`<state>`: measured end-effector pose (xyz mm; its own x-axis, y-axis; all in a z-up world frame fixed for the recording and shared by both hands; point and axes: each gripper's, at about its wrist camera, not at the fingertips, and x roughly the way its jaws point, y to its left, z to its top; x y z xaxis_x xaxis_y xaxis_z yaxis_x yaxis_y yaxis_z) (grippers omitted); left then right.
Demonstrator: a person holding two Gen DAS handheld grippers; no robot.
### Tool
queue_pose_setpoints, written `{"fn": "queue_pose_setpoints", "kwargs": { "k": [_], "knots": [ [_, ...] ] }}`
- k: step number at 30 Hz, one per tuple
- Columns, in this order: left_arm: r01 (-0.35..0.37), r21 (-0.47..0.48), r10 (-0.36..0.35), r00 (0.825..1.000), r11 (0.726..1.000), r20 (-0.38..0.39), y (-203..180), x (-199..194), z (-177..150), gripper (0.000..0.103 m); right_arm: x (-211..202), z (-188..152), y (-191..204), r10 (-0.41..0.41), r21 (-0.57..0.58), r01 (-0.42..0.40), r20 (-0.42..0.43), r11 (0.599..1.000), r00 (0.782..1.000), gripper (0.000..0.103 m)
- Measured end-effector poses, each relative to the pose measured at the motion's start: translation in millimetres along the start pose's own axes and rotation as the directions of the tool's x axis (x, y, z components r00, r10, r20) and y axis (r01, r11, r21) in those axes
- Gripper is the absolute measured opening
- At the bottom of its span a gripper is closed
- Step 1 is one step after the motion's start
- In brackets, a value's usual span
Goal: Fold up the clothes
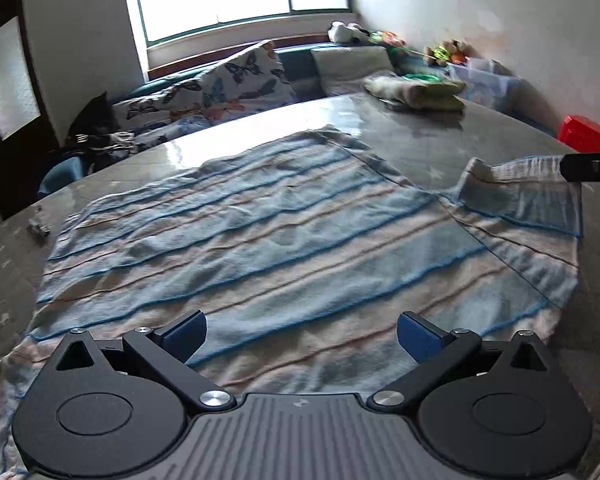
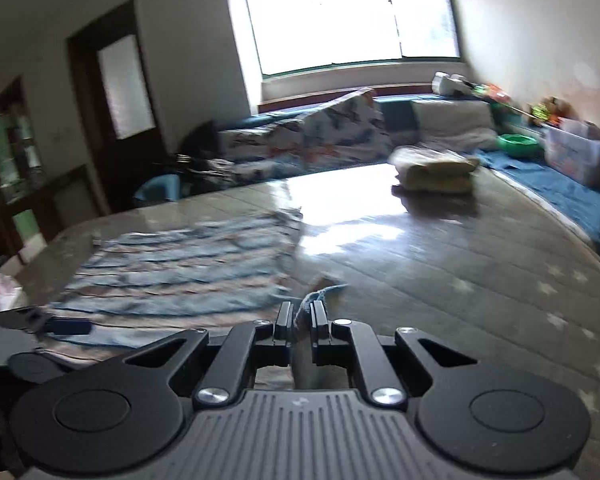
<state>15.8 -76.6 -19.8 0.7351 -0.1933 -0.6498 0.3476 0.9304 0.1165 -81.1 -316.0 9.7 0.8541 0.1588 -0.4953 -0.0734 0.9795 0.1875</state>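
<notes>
A blue, white and tan striped cloth (image 1: 260, 232) lies spread on the grey star-patterned table (image 1: 440, 148). My left gripper (image 1: 302, 334) is open, hovering over the cloth's near edge, with nothing between its blue pads. My right gripper (image 2: 302, 312) is shut on a corner of the striped cloth (image 2: 172, 268), lifting it; a blue fold sticks up between the fingers. In the left wrist view the right gripper (image 1: 588, 166) shows at the right edge, holding the raised corner folded over the cloth. In the right wrist view the left gripper (image 2: 44, 322) shows at the left.
A folded pile of clothes (image 1: 416, 92) sits at the far side of the table (image 2: 460, 280). A small grey object (image 1: 40, 228) lies at the table's left. A butterfly-print blanket (image 1: 220, 88), cushions, toys and a red box (image 1: 588, 134) lie beyond the table.
</notes>
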Motion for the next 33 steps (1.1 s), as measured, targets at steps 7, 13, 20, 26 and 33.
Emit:
{"fn": "queue_pose_setpoints", "kwargs": {
  "k": [7, 13, 20, 26, 33],
  "knots": [
    [-0.047, -0.087, 0.047, 0.999, 0.995, 0.001, 29.0, -4.9, -2.9, 0.103, 16.3, 4.1, 52.1, 0.156, -0.091, -0.158, -0.029, 0.983, 0.987, 0.003],
    [-0.045, -0.099, 0.045, 0.999, 0.994, -0.005, 35.2, -5.8, -6.2, 0.103, 9.9, -1.4, 38.7, 0.056, -0.09, -0.058, -0.023, 0.994, 0.998, 0.01],
    [-0.019, -0.074, 0.018, 1.0, 0.997, -0.015, 23.6, -4.1, -7.0, 0.103, 20.6, -26.9, -4.2, -0.121, -0.061, 0.115, -0.104, 0.992, 0.987, 0.036],
    [0.002, -0.046, -0.004, 0.999, 0.999, -0.034, 11.4, 0.8, -6.5, 0.103, 26.9, -40.1, -36.0, -0.233, -0.029, 0.231, -0.131, 0.973, 0.964, 0.041],
    [0.004, -0.032, -0.005, 0.999, 0.999, -0.044, 4.3, 3.7, -5.5, 0.103, 31.2, -45.4, -48.8, -0.243, 0.013, 0.247, -0.148, 0.969, 0.959, 0.042]
  ]
}}
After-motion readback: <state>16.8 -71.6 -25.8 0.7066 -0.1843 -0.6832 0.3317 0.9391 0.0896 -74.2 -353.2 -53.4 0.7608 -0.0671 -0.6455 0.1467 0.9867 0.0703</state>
